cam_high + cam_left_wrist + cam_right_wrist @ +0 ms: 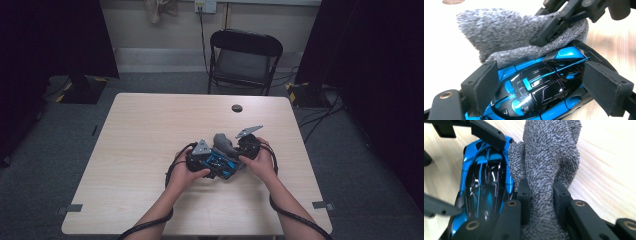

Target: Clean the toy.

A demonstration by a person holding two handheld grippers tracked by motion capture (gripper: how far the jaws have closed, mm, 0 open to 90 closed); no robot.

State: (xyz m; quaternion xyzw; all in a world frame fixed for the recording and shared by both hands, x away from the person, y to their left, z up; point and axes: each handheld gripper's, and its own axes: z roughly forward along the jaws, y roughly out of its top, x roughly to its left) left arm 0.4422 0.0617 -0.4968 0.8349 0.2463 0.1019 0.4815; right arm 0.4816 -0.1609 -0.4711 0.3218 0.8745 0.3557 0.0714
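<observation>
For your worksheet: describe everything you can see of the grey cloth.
The grey cloth looks like fluffy, speckled terry fabric, bunched into a soft fold. The right gripper is shut on it, pinching its lower part so the rest stands up. It presses against the side of the blue and black toy car, above the pale wooden table.

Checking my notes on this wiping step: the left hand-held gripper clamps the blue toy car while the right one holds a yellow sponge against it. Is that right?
Not quite. The right hand-held gripper holds a grey cloth, not a yellow sponge; the right gripper view shows its jaws pinched on it. The rest stands: the left hand-held gripper clamps the blue toy car, and the cloth lies against it.
</observation>
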